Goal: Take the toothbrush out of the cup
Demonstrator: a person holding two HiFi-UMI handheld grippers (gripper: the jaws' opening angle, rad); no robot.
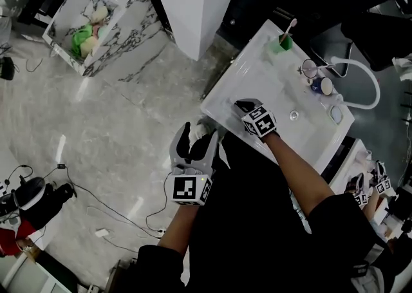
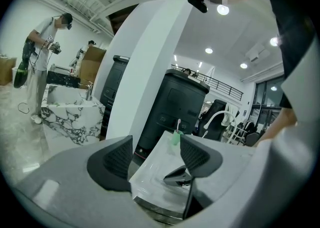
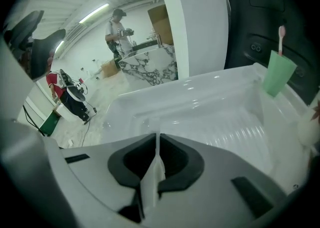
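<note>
A green cup stands on the far left corner of the white sink, with a pink-headed toothbrush upright in it. My right gripper hovers over the sink's near rim, shut, nothing between its jaws. In the right gripper view the cup and toothbrush stand far off at the upper right, across the basin. My left gripper is open and empty, off the sink's left edge above the floor. The left gripper view shows the cup far ahead between its pads.
A curved white faucet and small toiletries stand at the sink's back right. A white pillar rises left of the sink. A marble box with items sits far left. Cables lie on the floor. A person stands in the distance.
</note>
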